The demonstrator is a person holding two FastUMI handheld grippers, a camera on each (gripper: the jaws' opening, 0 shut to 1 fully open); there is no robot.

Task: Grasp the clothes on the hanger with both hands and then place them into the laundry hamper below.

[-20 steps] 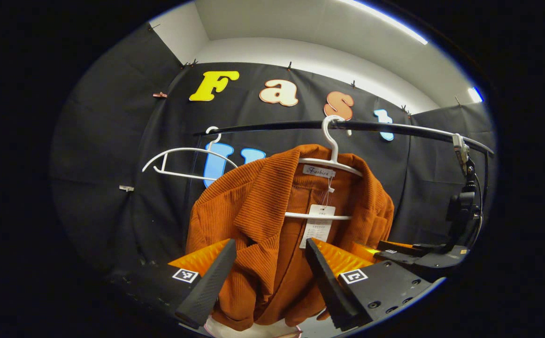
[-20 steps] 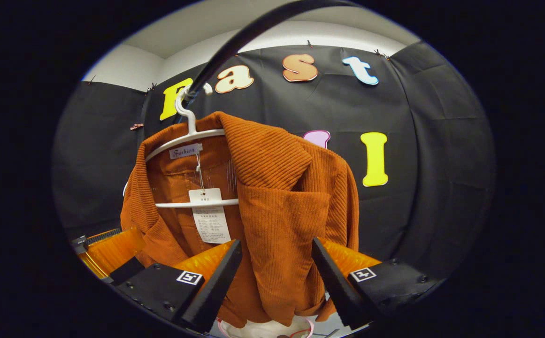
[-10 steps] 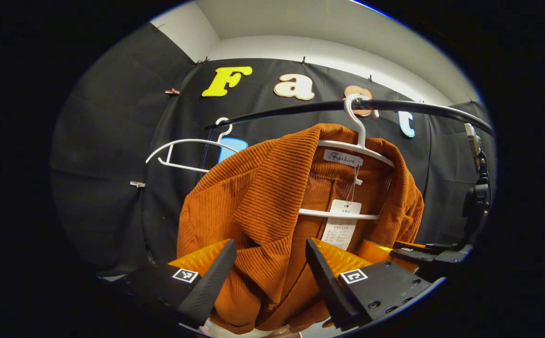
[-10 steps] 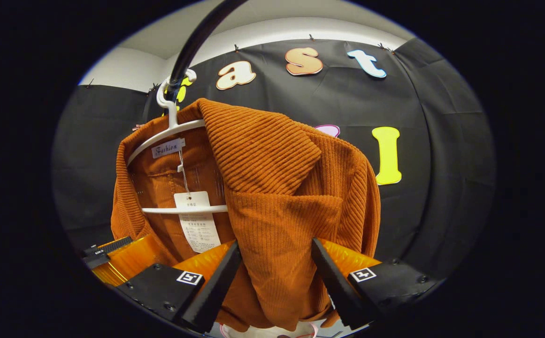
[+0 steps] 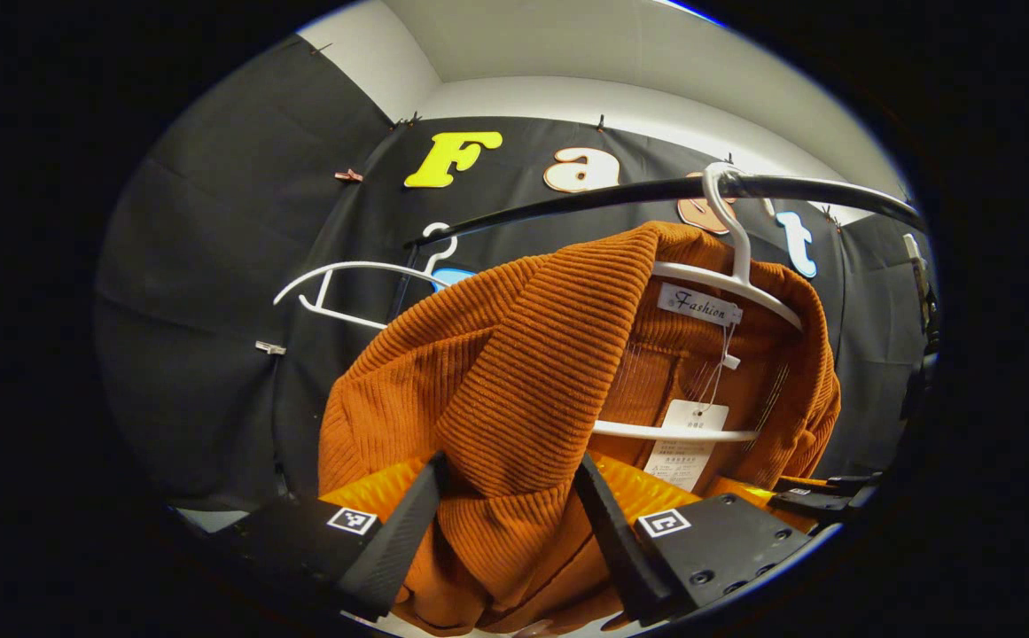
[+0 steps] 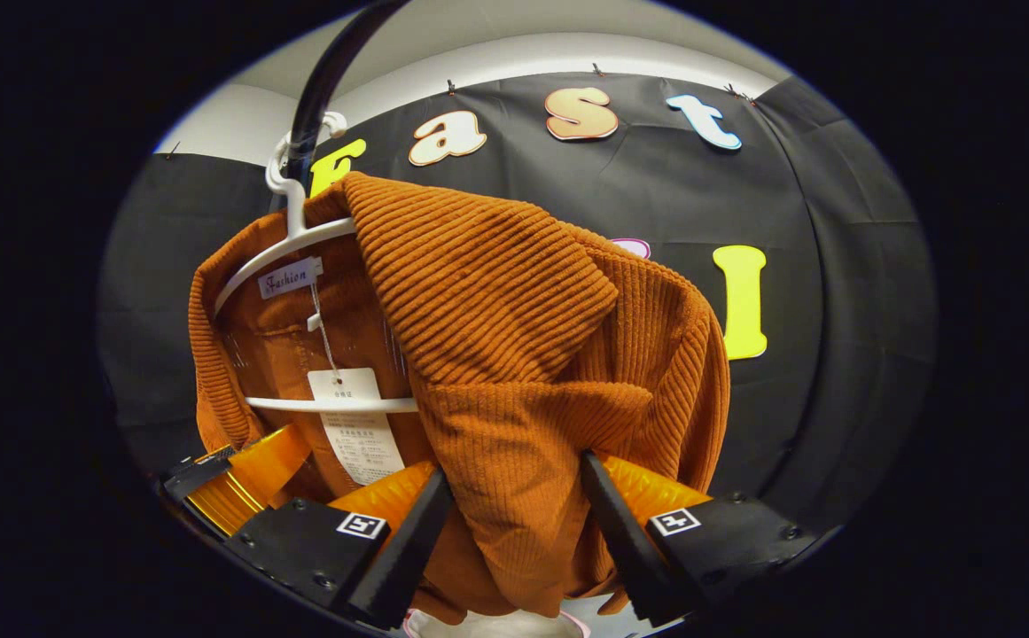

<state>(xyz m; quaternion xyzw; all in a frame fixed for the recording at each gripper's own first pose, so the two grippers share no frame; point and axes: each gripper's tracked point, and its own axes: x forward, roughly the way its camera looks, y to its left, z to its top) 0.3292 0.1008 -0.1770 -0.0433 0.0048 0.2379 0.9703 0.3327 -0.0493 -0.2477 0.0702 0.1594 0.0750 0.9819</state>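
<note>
the orange corduroy jacket [image 5: 514, 372] hangs on a white hanger [image 5: 727, 275] from the black rail [image 5: 656, 189], and it sits right in between both sets of jaws. nearest in the left gripper view, the left gripper [image 5: 510, 532] has its jaws spread apart, and the jacket's front lapel fold drops straight down into the gap between the fingers [image 5: 394, 540]; the cloth looks to brush the inner faces, but whether they press on it i cannot tell. in the right gripper view, same story: the right gripper [image 6: 514, 540] stands with jaws apart, and the other front panel of the jacket [image 6: 514, 354] hangs between them, edges close against both fingers [image 6: 403, 549]. low at the left of that view, the other gripper pokes in beside the jacket. a little farther in, a paper tag [image 6: 359, 425] dangles inside the collar over the hanger's crossbar. farther back along the rail, to the left, a second white hanger [image 5: 354, 288] hangs bare. below the jacket's hem, a pale rim [image 6: 496, 625] peeks out.
</note>
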